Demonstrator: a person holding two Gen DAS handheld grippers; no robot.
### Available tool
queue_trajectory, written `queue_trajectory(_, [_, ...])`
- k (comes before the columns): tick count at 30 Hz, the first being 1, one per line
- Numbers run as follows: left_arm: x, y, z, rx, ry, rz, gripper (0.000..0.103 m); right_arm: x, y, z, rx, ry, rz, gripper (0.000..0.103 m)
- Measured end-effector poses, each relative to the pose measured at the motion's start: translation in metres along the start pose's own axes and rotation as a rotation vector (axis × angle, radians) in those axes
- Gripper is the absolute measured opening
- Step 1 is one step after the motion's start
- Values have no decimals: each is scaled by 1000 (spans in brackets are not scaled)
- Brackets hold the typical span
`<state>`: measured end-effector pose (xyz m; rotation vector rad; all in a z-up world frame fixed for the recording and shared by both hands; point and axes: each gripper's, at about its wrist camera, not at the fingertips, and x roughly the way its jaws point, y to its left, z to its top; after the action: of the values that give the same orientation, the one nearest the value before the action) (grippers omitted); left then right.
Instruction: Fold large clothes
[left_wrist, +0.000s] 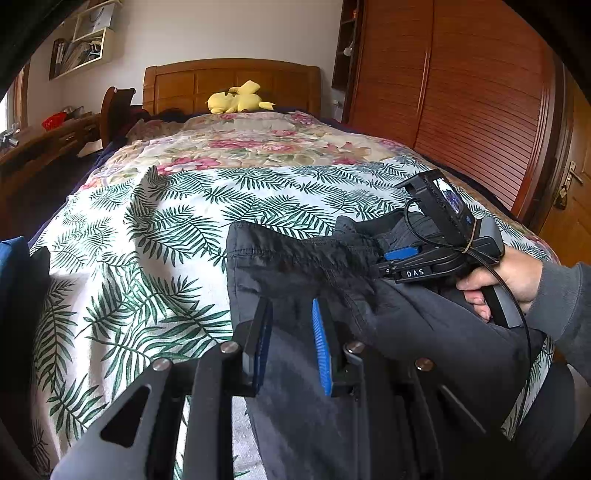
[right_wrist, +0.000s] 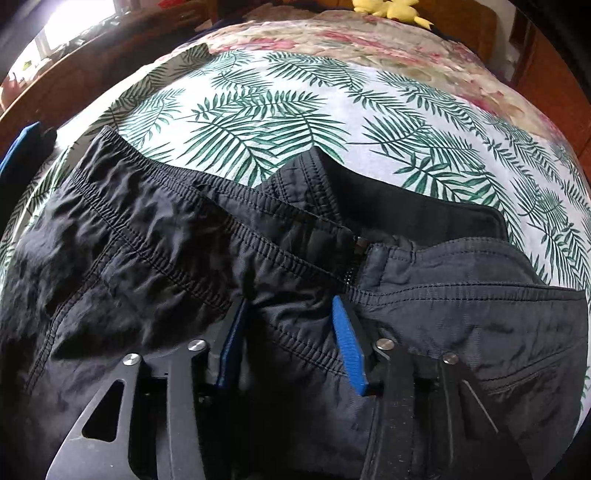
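Dark grey trousers (left_wrist: 306, 266) lie on the bed, waistband towards the headboard, with the fly open and its zip (right_wrist: 357, 254) showing. My left gripper (left_wrist: 292, 325) hovers low over the trousers' left part. Its blue pads (left_wrist: 322, 332) stand a narrow gap apart, with flat cloth seen between them and nothing pinched. My right gripper (right_wrist: 290, 332) points steeply down at the trousers (right_wrist: 155, 236) just below the waistband, beside the fly. Cloth lies between its open blue pads (right_wrist: 347, 339), which do not press on it. In the left wrist view a hand (left_wrist: 506, 280) holds this right gripper (left_wrist: 384, 263) at the waistband.
A palm-leaf sheet (left_wrist: 177, 236) covers the near half of the bed and a floral quilt (left_wrist: 258, 144) the far half. A yellow plush toy (left_wrist: 236, 99) sits by the wooden headboard (left_wrist: 229, 79). A wooden wardrobe (left_wrist: 461, 85) stands to the right, a desk (left_wrist: 40, 144) to the left.
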<state>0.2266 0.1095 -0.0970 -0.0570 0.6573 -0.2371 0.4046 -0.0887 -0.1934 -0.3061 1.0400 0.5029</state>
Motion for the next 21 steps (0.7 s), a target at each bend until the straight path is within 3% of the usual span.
queue_trajectory(3, [0, 0, 0, 3, -2, -2, 20, -3, 2, 0, -9, -20, -11, 15])
queue_trajectory(5, [-1, -1, -1, 3, -3, -1, 20, -8, 8, 1, -41, -59, -50, 6])
queue_trajectory(15, [0, 10, 3, -20, -12, 14, 20, -13, 20, 33, -99, -184, -146, 3])
queue_trajectory(21, [2, 5, 10, -19, -27, 1, 20, -4, 13, 52, -38, -170, -132, 5])
